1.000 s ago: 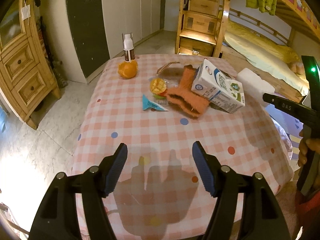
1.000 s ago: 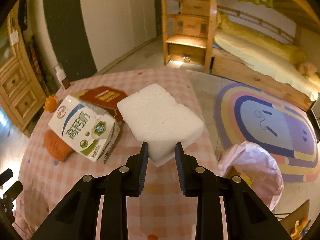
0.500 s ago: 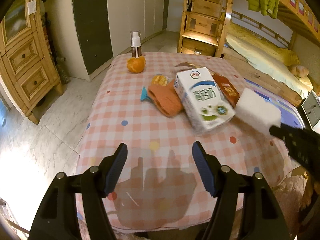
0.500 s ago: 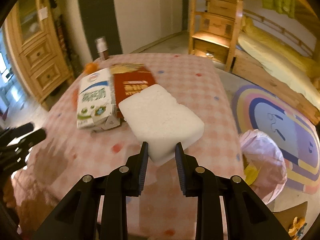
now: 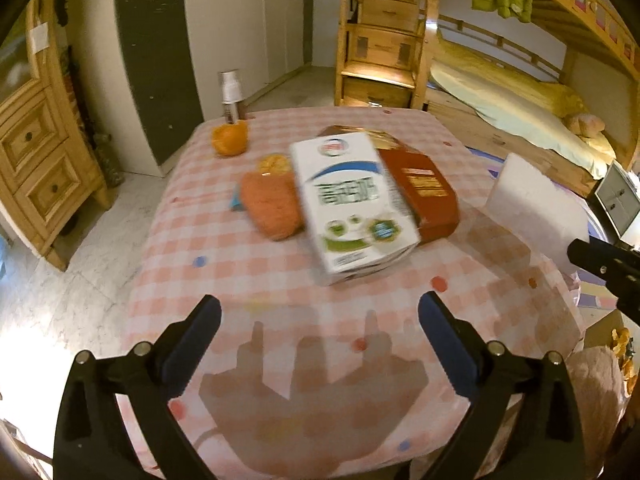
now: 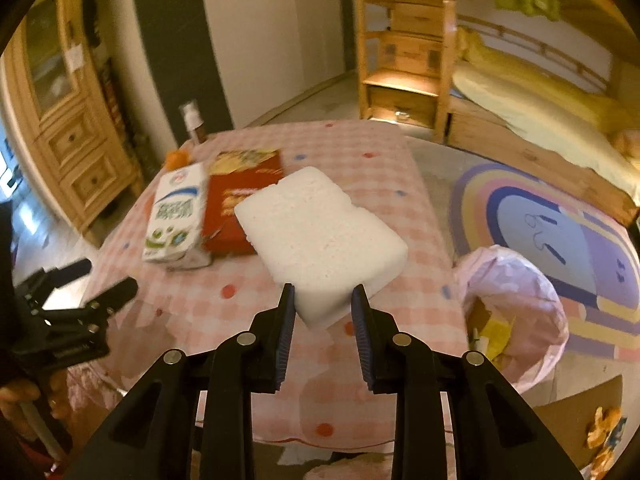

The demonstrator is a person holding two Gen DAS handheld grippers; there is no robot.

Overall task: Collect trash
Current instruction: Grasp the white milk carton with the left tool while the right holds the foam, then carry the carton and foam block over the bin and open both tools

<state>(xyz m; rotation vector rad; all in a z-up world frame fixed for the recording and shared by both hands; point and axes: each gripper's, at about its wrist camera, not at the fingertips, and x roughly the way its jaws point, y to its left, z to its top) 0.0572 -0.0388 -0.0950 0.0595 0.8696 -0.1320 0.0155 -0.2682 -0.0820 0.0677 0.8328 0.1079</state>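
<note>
My right gripper (image 6: 323, 300) is shut on a white foam block (image 6: 320, 236) and holds it above the table's right side; the block also shows in the left wrist view (image 5: 532, 204). My left gripper (image 5: 320, 316) is open and empty over the near part of the pink checked table (image 5: 248, 272). A white milk carton (image 5: 352, 204) lies in the middle, next to a red-brown box (image 5: 424, 196) and an orange fuzzy item (image 5: 272, 208). A bin lined with a pink bag (image 6: 516, 304) stands on the floor right of the table.
An orange (image 5: 230, 140) and a spray bottle (image 5: 230, 96) stand at the table's far left. A wooden dresser (image 5: 36, 152) is on the left, a bunk bed with stairs (image 5: 384, 32) behind. A rainbow rug (image 6: 560, 232) lies on the floor.
Both grippers have swung around the table toward its right side. The foam block stays clamped in my right gripper and the bin has come closer in its view. The left gripper stays open.
</note>
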